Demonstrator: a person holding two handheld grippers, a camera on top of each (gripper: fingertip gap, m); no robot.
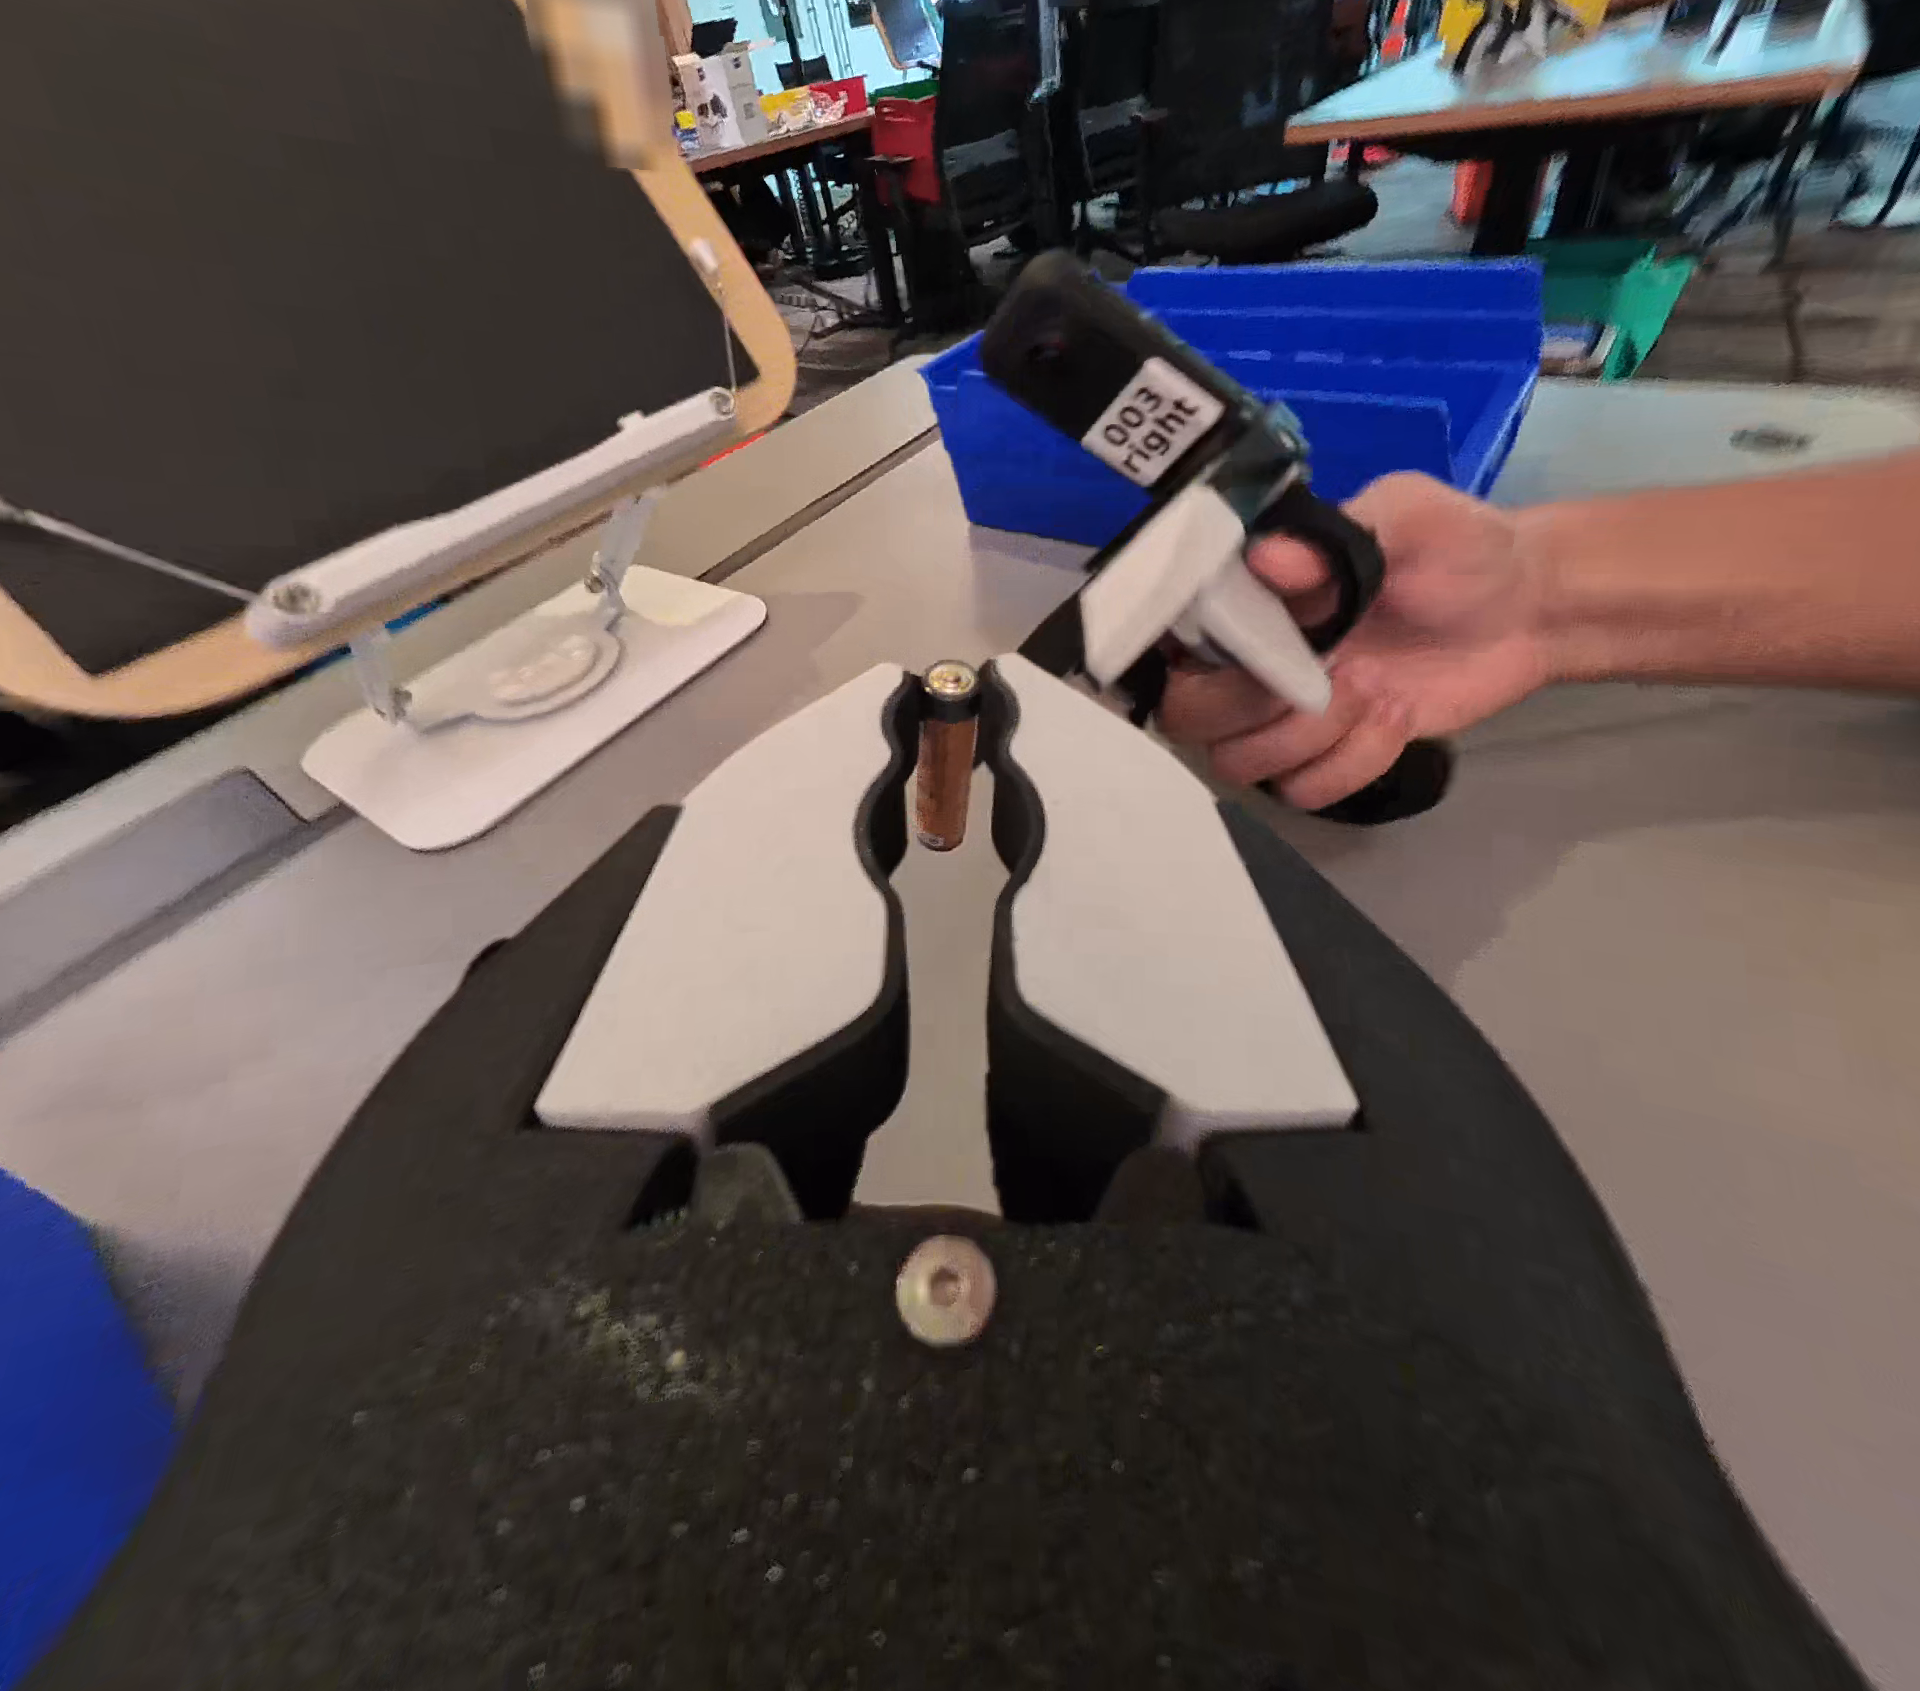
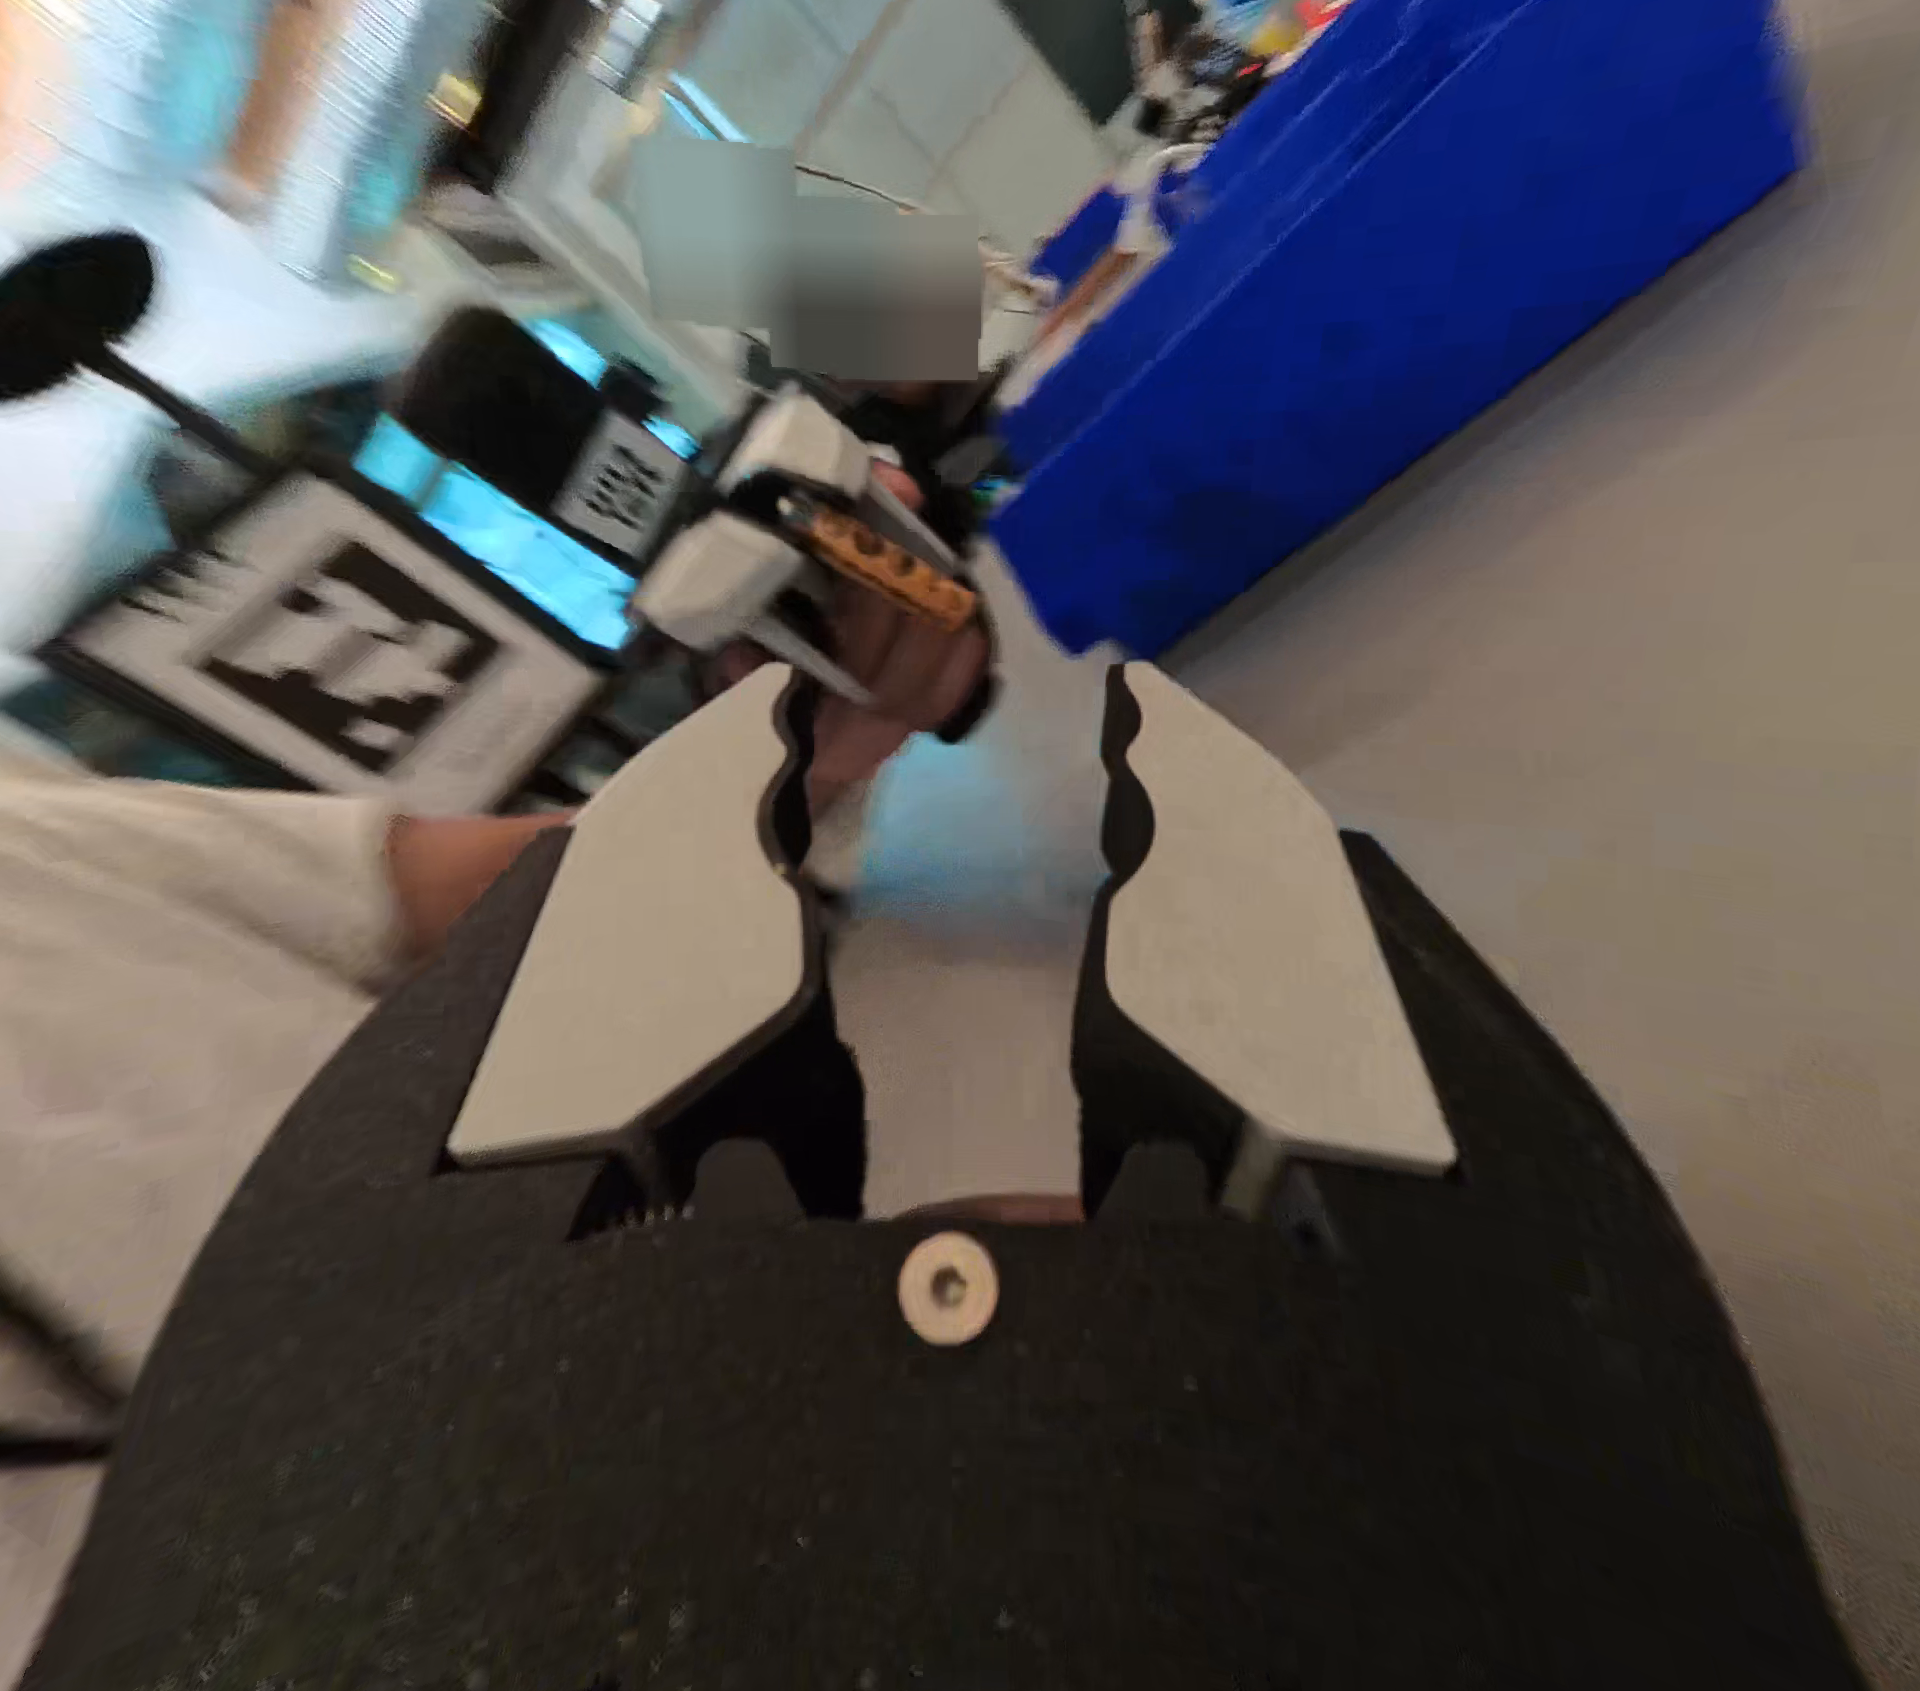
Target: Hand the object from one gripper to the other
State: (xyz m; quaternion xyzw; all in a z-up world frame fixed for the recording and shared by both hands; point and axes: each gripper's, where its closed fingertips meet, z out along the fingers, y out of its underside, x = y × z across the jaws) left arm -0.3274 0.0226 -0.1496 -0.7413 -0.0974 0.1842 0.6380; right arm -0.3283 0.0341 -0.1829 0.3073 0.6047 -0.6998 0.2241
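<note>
Handover not yet made: 1 tool holds the battery, the other is empty.

The left tool (image 1: 948, 685) is closed narrowly on a small copper-and-black cylindrical battery (image 1: 943, 758), which stands upright near its fingertips, held above the pale grey desk (image 1: 1558, 966). The right tool (image 2: 951, 685) has its 2 white fingers spread wide with nothing between them; in the left wrist view it is gripped in a person's hand (image 1: 1382, 633) just to the right of the battery and apart from it. In the blurred right wrist view the battery (image 2: 894, 566) lies ahead of the open gap. A blue plastic bin (image 1: 1299, 384) sits on the desk behind. What I judge is left: bring the open fingers around the battery's free part, close, then release the left hold.
</note>
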